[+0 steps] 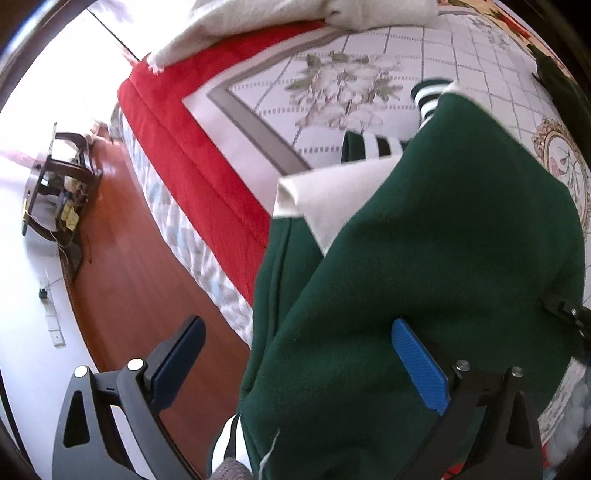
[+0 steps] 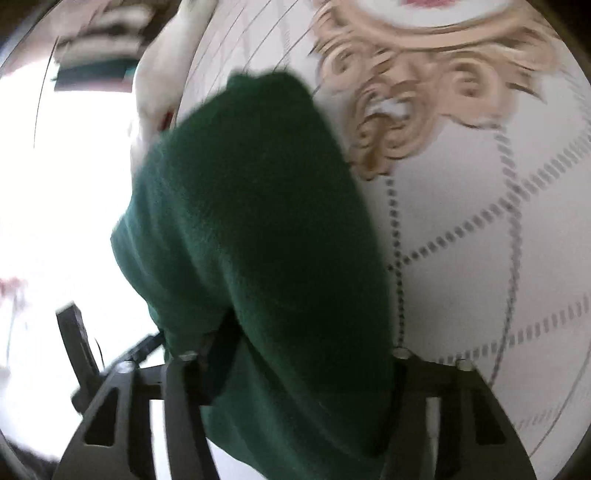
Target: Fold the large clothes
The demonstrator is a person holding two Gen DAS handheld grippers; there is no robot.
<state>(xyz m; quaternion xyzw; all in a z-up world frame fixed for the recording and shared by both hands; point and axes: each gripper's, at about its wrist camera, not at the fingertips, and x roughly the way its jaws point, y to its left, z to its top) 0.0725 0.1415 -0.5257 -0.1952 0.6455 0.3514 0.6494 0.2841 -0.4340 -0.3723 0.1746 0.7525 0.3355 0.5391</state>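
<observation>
A dark green garment (image 1: 424,280) with white lining and green-and-white striped cuffs (image 1: 430,98) lies at the edge of a bed. My left gripper (image 1: 299,347) is open, its blue fingers (image 1: 419,360) spread wide; the green cloth lies between and over them, and the left finger hangs over the floor. In the right wrist view the same green garment (image 2: 258,236) fills the space between my right gripper's jaws (image 2: 295,354). Its fingertips are buried in the cloth, so I cannot see whether they pinch it.
The bed has a floral quilt (image 1: 351,81) with a red border (image 1: 192,147). A cream blanket (image 1: 280,22) lies at the far end. A wooden floor (image 1: 140,266) and a dark rack (image 1: 59,184) by the white wall are on the left.
</observation>
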